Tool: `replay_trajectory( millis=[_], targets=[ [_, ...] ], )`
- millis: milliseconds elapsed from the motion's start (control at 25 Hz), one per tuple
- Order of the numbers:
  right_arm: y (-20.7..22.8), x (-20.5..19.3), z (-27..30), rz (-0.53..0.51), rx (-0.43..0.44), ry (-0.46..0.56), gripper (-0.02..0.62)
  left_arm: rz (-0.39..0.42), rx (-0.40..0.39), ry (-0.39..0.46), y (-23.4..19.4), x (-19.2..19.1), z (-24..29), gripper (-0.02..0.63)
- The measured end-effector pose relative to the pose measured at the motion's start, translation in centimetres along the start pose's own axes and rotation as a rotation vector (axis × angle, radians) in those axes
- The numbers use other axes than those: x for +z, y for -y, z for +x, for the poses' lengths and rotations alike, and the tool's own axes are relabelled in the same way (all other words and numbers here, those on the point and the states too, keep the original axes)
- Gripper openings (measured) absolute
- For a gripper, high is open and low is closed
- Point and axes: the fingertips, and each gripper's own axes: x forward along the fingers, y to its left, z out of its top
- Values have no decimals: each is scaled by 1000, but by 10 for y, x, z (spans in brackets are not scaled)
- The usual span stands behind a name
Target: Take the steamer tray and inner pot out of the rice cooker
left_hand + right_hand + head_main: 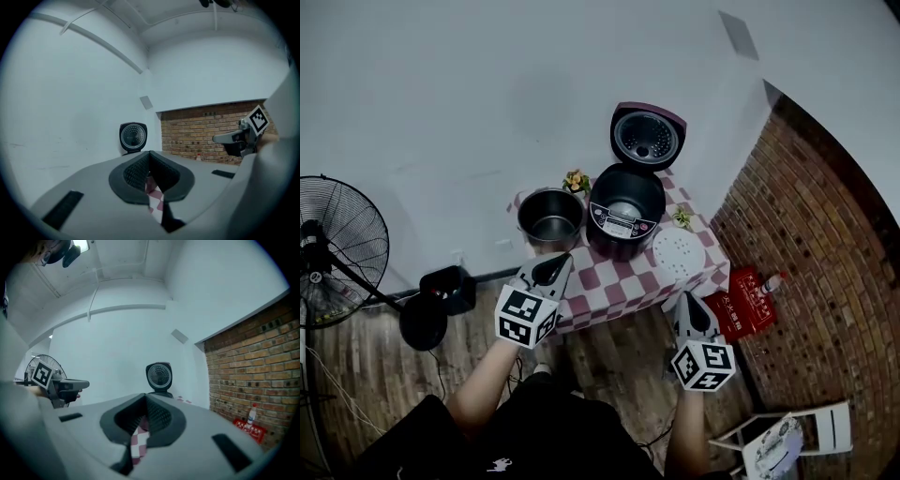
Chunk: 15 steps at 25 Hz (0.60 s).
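The dark rice cooker [624,217] stands on the checkered table [609,281] with its lid [648,137] raised. The metal inner pot [550,218] stands to its left on the table, and the white round steamer tray [679,254] lies to its right. My left gripper [551,270] is shut and empty at the table's near left edge. My right gripper [695,314] is shut and empty just off the near right corner. In the left gripper view the raised lid [133,137] shows beyond the shut left gripper [149,174]. The right gripper view shows the lid [159,376] past the shut right gripper [145,416].
A small flower pot [576,181] sits behind the inner pot and a small plant [682,218] right of the cooker. A standing fan [337,249] is on the left, a brick wall [825,234] on the right with a red box [750,302] and a bottle [773,281] at its foot.
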Motion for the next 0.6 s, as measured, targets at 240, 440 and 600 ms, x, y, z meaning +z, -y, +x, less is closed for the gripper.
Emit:
replay_trajectory(
  millis=[240, 440, 600],
  targets=[
    [-1, 2, 1, 13, 3, 7, 2, 4, 7, -9, -4, -1, 4, 2],
    [-3, 1, 3, 16, 1, 6, 2, 4, 4, -7, -7, -1, 3, 2],
    [-5, -1, 4, 13, 1, 3, 2, -3, -1, -6, -8, -2, 2, 2]
  ],
)
